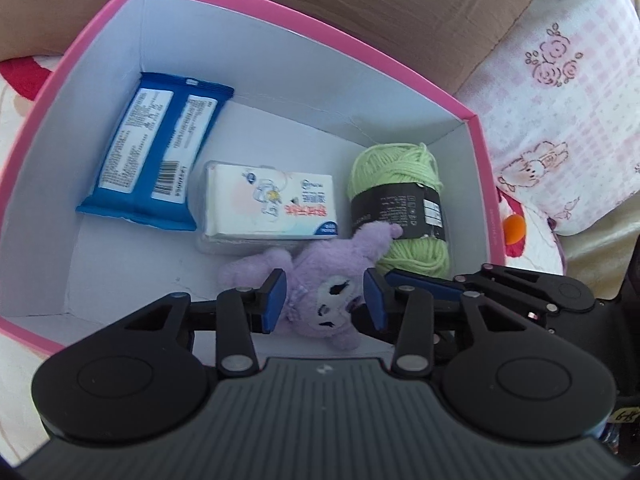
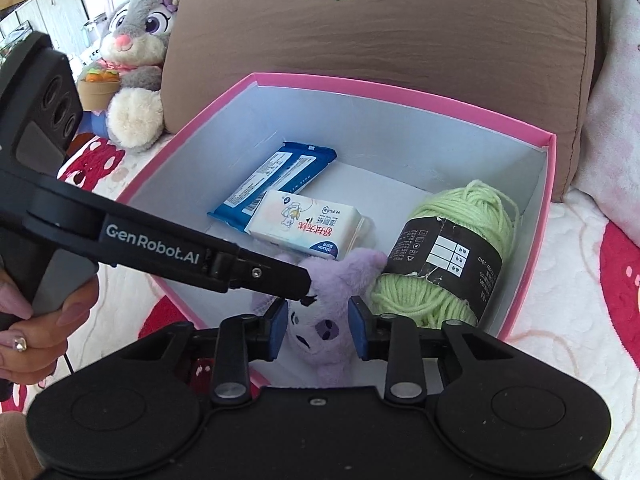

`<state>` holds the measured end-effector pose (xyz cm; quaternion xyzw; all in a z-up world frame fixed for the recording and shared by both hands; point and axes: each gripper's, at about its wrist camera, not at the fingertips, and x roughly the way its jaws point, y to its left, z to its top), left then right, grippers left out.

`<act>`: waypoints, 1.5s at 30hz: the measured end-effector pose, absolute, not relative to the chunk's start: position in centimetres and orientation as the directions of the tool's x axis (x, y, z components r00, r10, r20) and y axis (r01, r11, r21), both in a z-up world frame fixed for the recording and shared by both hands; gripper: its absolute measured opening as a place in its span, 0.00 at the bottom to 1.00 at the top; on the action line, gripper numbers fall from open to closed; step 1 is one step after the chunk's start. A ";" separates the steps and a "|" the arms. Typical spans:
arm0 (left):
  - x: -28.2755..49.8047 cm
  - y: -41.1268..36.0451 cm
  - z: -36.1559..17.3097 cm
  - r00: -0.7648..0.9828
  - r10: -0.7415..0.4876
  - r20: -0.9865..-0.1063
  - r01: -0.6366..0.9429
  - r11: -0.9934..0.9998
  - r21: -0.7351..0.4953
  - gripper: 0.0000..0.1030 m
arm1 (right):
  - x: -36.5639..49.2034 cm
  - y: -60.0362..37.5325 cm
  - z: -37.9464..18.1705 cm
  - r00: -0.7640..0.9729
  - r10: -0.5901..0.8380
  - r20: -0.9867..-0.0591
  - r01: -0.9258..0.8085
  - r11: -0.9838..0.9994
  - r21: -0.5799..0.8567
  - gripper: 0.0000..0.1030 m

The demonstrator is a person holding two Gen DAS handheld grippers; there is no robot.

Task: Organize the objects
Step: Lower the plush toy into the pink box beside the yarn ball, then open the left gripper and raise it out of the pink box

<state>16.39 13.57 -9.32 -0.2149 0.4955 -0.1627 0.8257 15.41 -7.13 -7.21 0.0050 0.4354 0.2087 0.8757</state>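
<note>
1. Blue rubber pads of the left gripper [image 1: 325, 300] stand either side of the purple plush toy [image 1: 320, 300]; a gap shows between each pad and the fur, so I read this claw as released, straddling the toy and not pinching it.
2. In the right wrist view the right gripper [image 2: 318, 330] also frames the toy's head, its pads drawn closer in. Whether they press the fur I cannot tell, though they look near enough to be gripping it.
3. That toy lies face up on the white floor of the pink box [image 1: 476, 148], near the front wall. Its long axis runs from the head between the pads toward the far right, one limb reaching the label of the green yarn ball [image 1: 400, 208].
4. Both claws point down into the box from the near side and the toy sits directly ahead of each; neither is clearly nearer.
5. Beyond the toy's head lies the white tissue pack [image 1: 272, 204], touching it, and further left the blue wipes packet [image 1: 156, 148] leans against the wall.
6. Outside the box, a brown cushion [image 2: 380, 40] stands behind it, and a grey rabbit plush [image 2: 136, 48] sits at the far left.
</note>
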 end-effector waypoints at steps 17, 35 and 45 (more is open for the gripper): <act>13.1 14.0 -3.2 0.477 -0.399 -0.783 0.146 0.915 -0.377 0.38 | 13.2 -8.9 -3.7 0.524 0.398 -0.753 -0.379 0.901 0.212 0.36; 6.4 11.6 3.4 0.455 -0.287 -0.843 0.232 0.952 -0.199 0.43 | 7.1 -8.4 4.3 0.570 0.349 -0.744 -0.396 0.910 0.123 0.40; 2.9 10.6 5.7 0.443 -0.276 -0.853 0.246 0.952 -0.180 0.52 | 3.0 -10.0 6.8 0.587 0.345 -0.732 -0.376 0.917 0.131 0.44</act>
